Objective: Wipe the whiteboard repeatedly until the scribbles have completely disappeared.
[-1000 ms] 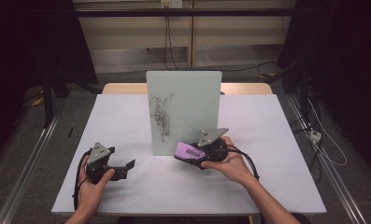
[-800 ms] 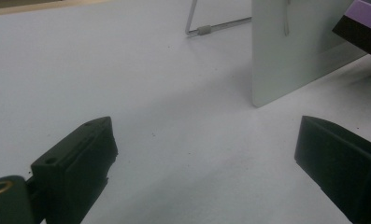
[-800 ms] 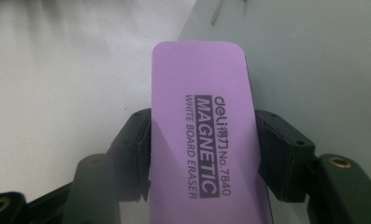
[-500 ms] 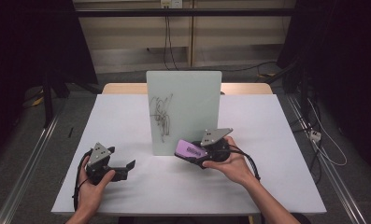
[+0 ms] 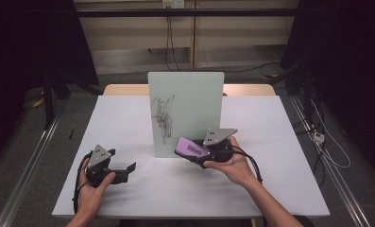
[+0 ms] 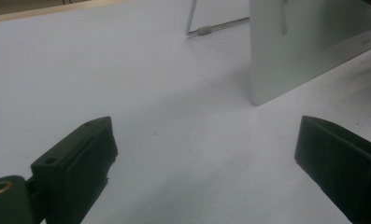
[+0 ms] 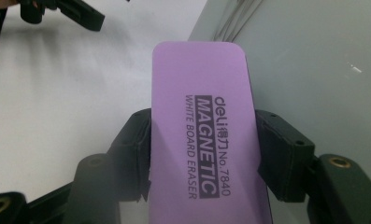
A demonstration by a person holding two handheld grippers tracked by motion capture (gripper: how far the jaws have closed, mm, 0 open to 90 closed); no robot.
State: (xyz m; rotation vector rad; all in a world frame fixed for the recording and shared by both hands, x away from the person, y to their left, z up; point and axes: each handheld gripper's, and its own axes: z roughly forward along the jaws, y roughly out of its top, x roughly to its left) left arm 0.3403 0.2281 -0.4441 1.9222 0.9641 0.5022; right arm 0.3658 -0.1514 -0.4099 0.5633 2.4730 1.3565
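At the near foot of the upright whiteboard (image 5: 185,113), a purple eraser (image 5: 191,147) sits clamped in the right claw (image 5: 197,152), apparently poised to lift and wipe the scribble (image 5: 163,116), while the left claw (image 5: 126,169) rests wide open and empty on the tabletop (image 5: 270,142).

Flat purple rectangular whiteboard eraser (image 5: 191,147) with rounded corners, bearing the black print "MAGNETIC WHITE BOARD ERASER" on its top face (image 7: 202,140); it is being clamped by its long edges between the jaws of the right tool (image 5: 201,153), printed face turned up, and is hanging above the table just in front of the board's lower edge. Upright pale-green glass writing board (image 5: 190,104), standing mid-table on a wire stand and carrying a dark scribble (image 5: 164,116) on its left half.
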